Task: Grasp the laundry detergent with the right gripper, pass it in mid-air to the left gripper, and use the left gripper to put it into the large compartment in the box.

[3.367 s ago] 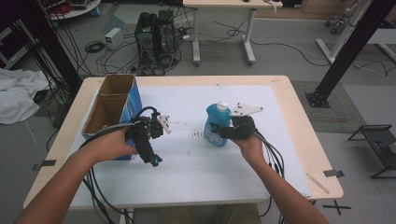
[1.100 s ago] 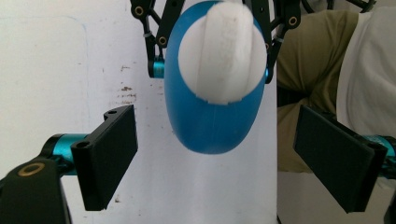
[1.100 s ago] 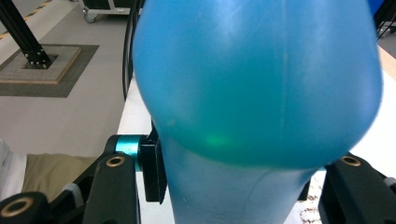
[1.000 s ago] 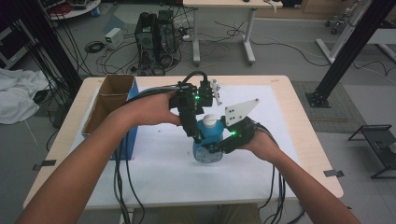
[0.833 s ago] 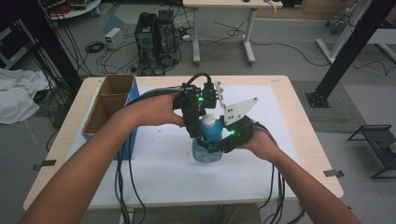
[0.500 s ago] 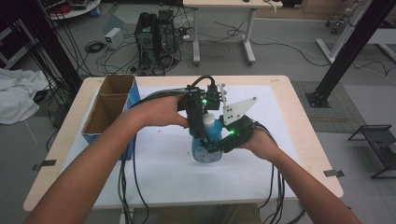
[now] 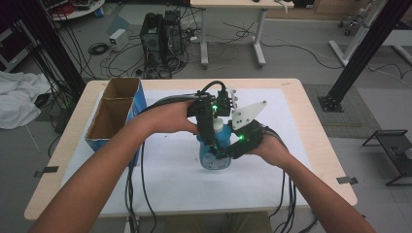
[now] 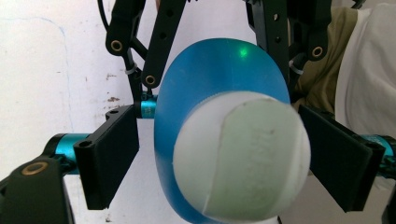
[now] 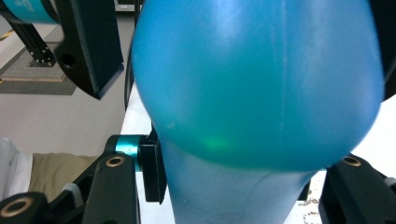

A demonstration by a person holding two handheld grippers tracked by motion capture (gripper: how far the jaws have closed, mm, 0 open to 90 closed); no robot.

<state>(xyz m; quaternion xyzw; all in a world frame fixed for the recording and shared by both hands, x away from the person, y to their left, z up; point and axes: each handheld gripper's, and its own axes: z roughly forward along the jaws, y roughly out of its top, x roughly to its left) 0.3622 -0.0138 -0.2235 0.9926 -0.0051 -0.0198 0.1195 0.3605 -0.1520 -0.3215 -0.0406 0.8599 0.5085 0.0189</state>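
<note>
A blue bottle (image 7: 212, 158) with a white cap (image 7: 219, 126) stands upright on the white sheet. My right gripper (image 7: 227, 149) comes in from the right and is shut on the bottle's body (image 9: 261, 93). From above, my left gripper (image 7: 215, 135) points down over the cap (image 8: 243, 158). Its jaws have just been closing, with the cap between them. The left pad (image 8: 112, 154) still stands clear of the cap, and the right pad (image 8: 341, 158) is at its edge. The left gripper's jaw also appears in the right gripper view, at the upper left.
An open cardboard box (image 7: 112, 112) with blue sides stands at the table's left side. The white sheet (image 7: 170, 179) covers most of the wooden table (image 7: 320, 145). Cables trail from both grippers over the near edge.
My left gripper came from the table's left to above the bottle, then shifted slightly right and down over the cap. The right gripper and bottle have kept still over the last second.
</note>
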